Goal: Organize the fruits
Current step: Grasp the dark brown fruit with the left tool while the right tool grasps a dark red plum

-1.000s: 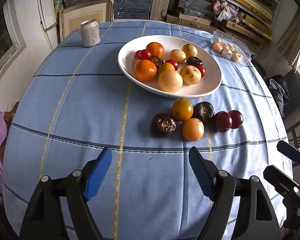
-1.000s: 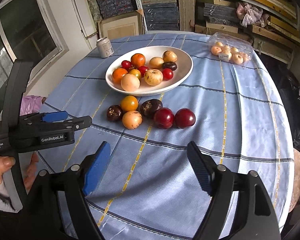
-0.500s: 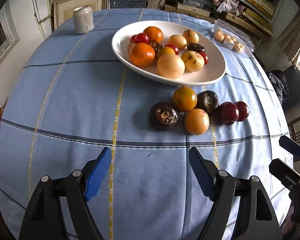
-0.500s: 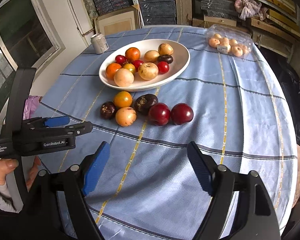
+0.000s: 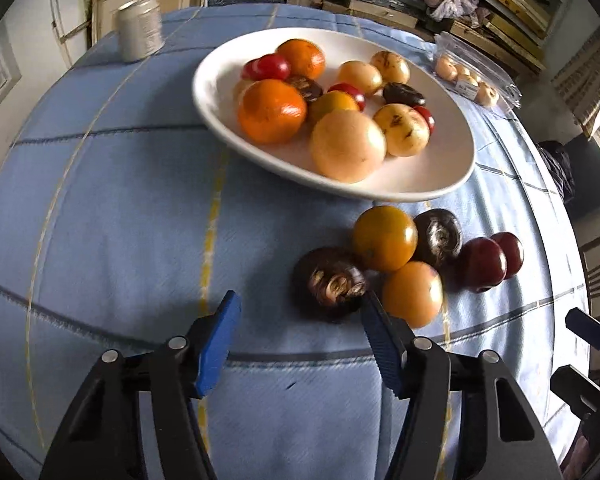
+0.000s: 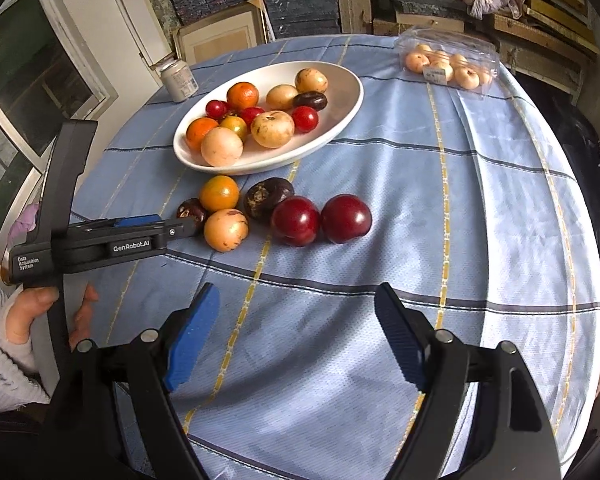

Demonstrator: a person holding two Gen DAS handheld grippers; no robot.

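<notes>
Several loose fruits lie on the blue cloth in front of a white plate (image 5: 420,184) heaped with oranges, pale fruits and small red ones. The nearest is a dark brown fruit (image 5: 332,284). Beside it are an orange one (image 5: 414,294), a yellow-orange one (image 5: 384,238), another dark one (image 5: 440,236) and two red plums (image 6: 296,220). My left gripper (image 5: 300,304) is closing. The dark brown fruit sits just ahead of its tips, by the right finger, and the pads do not press it. My right gripper (image 6: 296,296) stands open over bare cloth, short of the plums.
A metal can (image 5: 140,34) stands at the table's far left. A clear plastic box of pale fruits (image 6: 448,66) sits at the far right. Stacked wood and shelves fill the back. A person's hand (image 6: 32,308) holds the left gripper's handle.
The left gripper has moved forward and down to the loose fruits, and its jaws have narrowed. The right gripper has come a little closer to the plums, with its jaws unchanged.
</notes>
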